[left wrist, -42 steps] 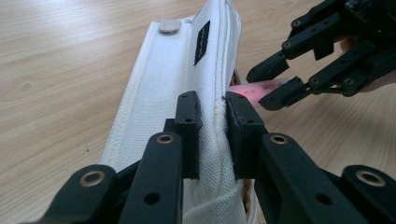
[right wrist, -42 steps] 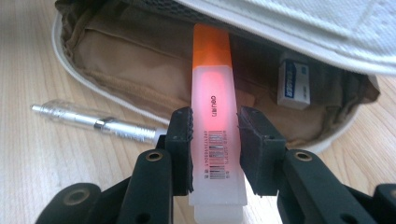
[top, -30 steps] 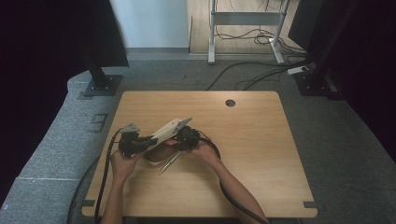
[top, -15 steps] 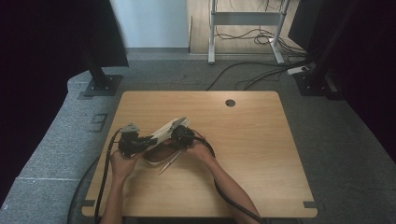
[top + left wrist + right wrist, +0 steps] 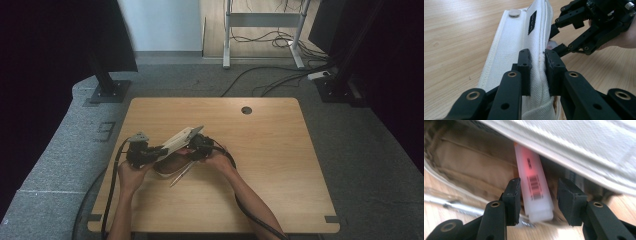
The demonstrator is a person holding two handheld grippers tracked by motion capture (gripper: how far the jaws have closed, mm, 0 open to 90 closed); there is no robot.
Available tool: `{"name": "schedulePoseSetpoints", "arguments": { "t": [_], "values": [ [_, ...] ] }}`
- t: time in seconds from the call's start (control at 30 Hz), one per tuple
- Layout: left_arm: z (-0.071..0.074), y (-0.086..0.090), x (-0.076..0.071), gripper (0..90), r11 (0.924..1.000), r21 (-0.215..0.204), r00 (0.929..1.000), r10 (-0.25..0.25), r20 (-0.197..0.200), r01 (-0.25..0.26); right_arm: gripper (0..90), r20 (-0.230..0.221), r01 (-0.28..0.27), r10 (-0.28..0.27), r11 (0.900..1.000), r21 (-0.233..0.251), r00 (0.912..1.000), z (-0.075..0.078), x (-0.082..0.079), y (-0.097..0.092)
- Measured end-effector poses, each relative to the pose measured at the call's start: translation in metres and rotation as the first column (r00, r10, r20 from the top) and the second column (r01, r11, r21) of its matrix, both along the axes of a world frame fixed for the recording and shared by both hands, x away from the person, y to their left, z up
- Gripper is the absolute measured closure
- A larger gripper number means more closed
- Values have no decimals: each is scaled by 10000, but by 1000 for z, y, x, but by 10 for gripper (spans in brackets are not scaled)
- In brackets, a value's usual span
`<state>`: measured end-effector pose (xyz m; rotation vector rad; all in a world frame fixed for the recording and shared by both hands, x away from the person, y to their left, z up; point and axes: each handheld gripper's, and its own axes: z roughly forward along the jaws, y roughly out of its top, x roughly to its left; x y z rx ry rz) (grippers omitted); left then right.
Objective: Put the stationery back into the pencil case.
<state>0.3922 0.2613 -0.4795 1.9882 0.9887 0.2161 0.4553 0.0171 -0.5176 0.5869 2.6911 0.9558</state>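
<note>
On the wooden table [image 5: 280, 150] we see a white fabric pouch [image 5: 524, 45] raised near its left front. The left gripper [image 5: 537, 72] pinches the pouch's flap; the right gripper [image 5: 537, 200] stands parted around a translucent pink tube [image 5: 534, 185] inside, not clamping it.

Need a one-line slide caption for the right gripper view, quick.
Open right gripper straddles a translucent pink barcoded tube poking from the white canvas pouch.
</note>
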Motion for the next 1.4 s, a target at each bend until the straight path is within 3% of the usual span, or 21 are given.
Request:
{"name": "schedulePoseSetpoints", "arguments": {
  "t": [0.3, 0.73, 1.13, 1.4],
  "values": [
    [0, 0, 0, 760, 10000, -44, 10000, 8, -25, -8, 543, 170, 520, -519, 9986, -66, 9985, 2, 5, -17],
    [0, -2, 0, 757, 10000, -40, 10000, -39, -26, 39, 709, -229, 658, -655, 9978, 99, 9976, -3, 6, -19],
    [-1, -2, 0, 757, 10000, -2, 10000, -21, -39, 21, 708, -374, 523, -514, 9983, 250, 9980, -6, 9, 0],
    [-1, 0, 1, 758, 10000, -64, 10000, 50, -31, -50, 611, -393, 550, -529, 9971, 535, 9978, 0, 7, -10]
  ]
}}
